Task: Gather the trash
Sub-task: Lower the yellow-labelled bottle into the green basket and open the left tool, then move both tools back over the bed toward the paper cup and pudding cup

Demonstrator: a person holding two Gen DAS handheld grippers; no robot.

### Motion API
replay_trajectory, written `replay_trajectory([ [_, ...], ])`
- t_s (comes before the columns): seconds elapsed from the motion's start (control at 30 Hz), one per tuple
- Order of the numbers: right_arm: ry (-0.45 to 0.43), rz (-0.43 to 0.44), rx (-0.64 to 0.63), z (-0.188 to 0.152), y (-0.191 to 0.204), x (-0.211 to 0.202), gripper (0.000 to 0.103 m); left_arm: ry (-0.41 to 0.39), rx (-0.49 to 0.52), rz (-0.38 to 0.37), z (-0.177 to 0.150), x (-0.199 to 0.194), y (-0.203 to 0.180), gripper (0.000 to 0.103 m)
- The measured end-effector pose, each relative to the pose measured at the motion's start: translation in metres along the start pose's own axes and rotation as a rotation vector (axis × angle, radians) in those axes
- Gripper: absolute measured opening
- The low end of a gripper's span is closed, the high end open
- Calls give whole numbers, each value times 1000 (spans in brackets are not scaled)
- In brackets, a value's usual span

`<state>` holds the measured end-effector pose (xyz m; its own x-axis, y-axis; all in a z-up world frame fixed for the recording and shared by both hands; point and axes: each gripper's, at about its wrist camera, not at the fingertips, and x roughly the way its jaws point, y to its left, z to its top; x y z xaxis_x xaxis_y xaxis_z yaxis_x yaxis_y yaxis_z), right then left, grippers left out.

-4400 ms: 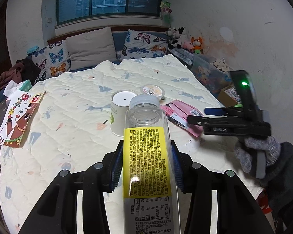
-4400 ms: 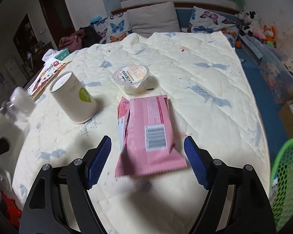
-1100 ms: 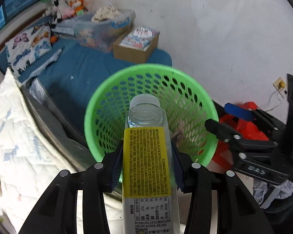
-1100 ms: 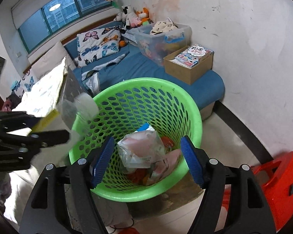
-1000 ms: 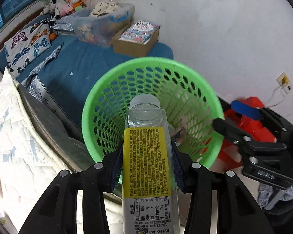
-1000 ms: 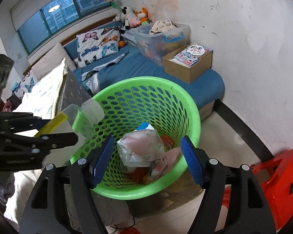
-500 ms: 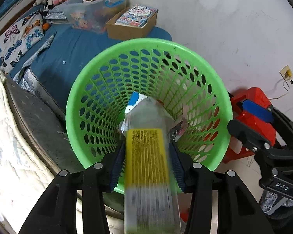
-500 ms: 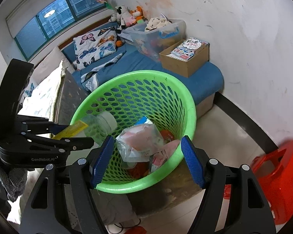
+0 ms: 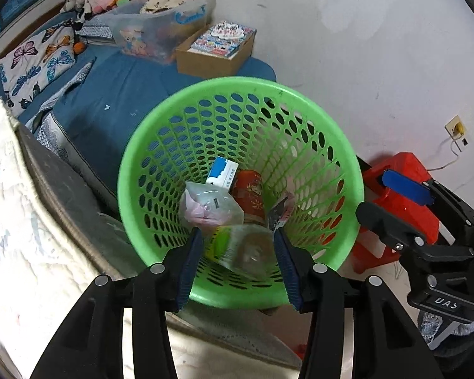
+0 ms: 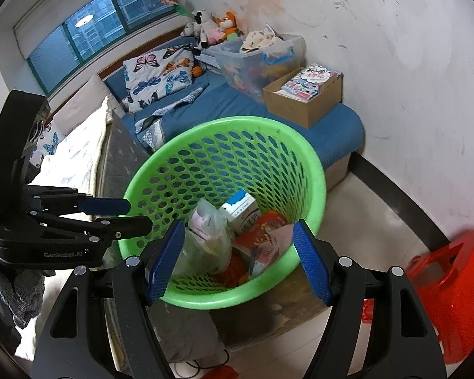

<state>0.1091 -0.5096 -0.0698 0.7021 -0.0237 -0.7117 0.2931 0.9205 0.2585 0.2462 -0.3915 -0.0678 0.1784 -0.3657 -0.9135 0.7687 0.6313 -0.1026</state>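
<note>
A green perforated basket stands on the floor beside the bed, below both grippers. My left gripper is open over its near rim. The clear bottle with the yellow label shows blurred and tilted inside the basket, below the blue pads and free of them. Trash lies in the basket: a blue and white carton, a red can and a clear bag with pink inside. My right gripper hangs open and empty over the basket. The left gripper reaches in from the left.
The quilted bed lies left of the basket. A red plastic stool sits on the floor to the right. Behind the basket, a blue mattress carries a cardboard box and a clear storage bin. White wall beyond.
The left gripper carried the bottle from the bed over the basket, tilted down and let go. The bottle has dropped from between the pads into the basket. The right gripper stayed open.
</note>
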Motion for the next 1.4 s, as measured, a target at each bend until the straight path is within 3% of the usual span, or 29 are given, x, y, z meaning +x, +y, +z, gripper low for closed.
replay_trajectory([
  [0.17, -9, 14, -16, 2, 13, -6, 71, -55, -43, -15, -15, -25, 13, 46],
  [0.63, -15, 70, -98, 3, 67, -11, 71, -210, -191, 55, -86, -93, 67, 46],
  [1.13, 11, 185, -248, -1, 168, 1, 75, -369, -473, 247, -209, -180, 161, 49],
  [1.4, 46, 257, -333, -7, 232, 16, 76, -434, -610, 385, -269, -220, 210, 63],
])
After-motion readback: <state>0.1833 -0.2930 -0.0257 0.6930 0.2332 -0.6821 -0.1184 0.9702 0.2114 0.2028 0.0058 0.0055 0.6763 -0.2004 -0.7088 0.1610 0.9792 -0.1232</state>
